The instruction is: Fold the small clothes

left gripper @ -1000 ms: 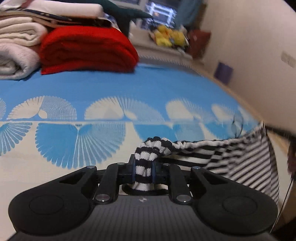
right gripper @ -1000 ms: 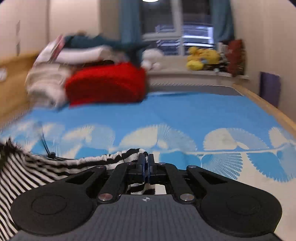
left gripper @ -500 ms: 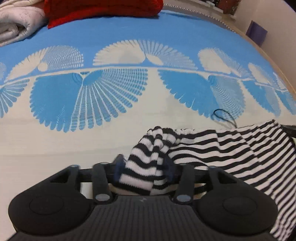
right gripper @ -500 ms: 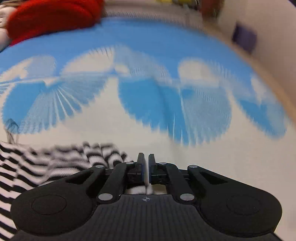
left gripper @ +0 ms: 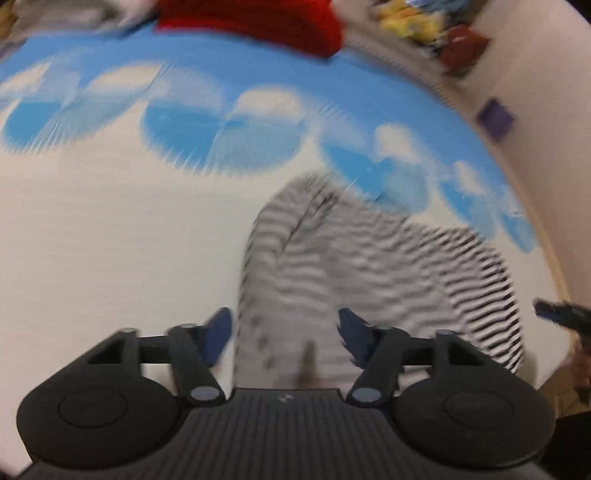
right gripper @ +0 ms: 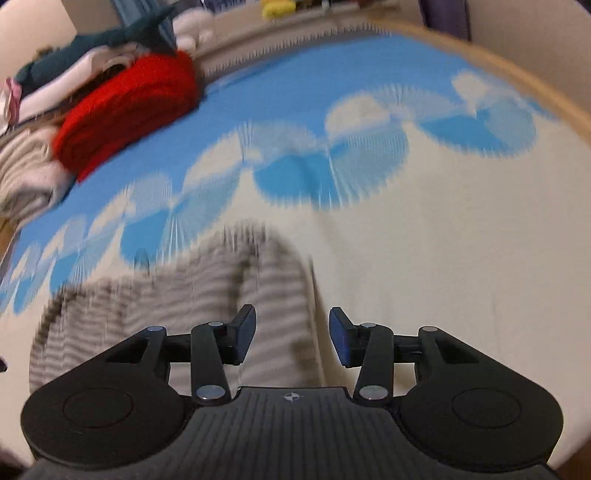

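A black-and-white striped garment (left gripper: 369, 258) lies bunched on the blue-and-cream bed sheet (left gripper: 110, 240); motion blurs it. My left gripper (left gripper: 286, 326) hovers over its near left corner. The jaws stand apart and are closing slightly, with cloth lying between them, and the pads do not press on it. In the right wrist view the same garment (right gripper: 166, 306) spreads to the left. My right gripper (right gripper: 291, 328) is above its right corner, jaws opening, striped cloth under the gap and nothing gripped. A dark finger (left gripper: 554, 312) of the right gripper shows at the right edge of the left wrist view.
A folded red blanket (right gripper: 129, 114) and pale folded towels (right gripper: 26, 173) are stacked at the far end of the bed. Yellow plush toys (left gripper: 406, 18) sit on a ledge beyond. A wooden bed edge (right gripper: 517, 70) runs along the right, next to the wall.
Both grippers were shut on corners of the striped garment; both have opened and let go. The garment has dropped onto the sheet. Both cameras have swung down and rolled.
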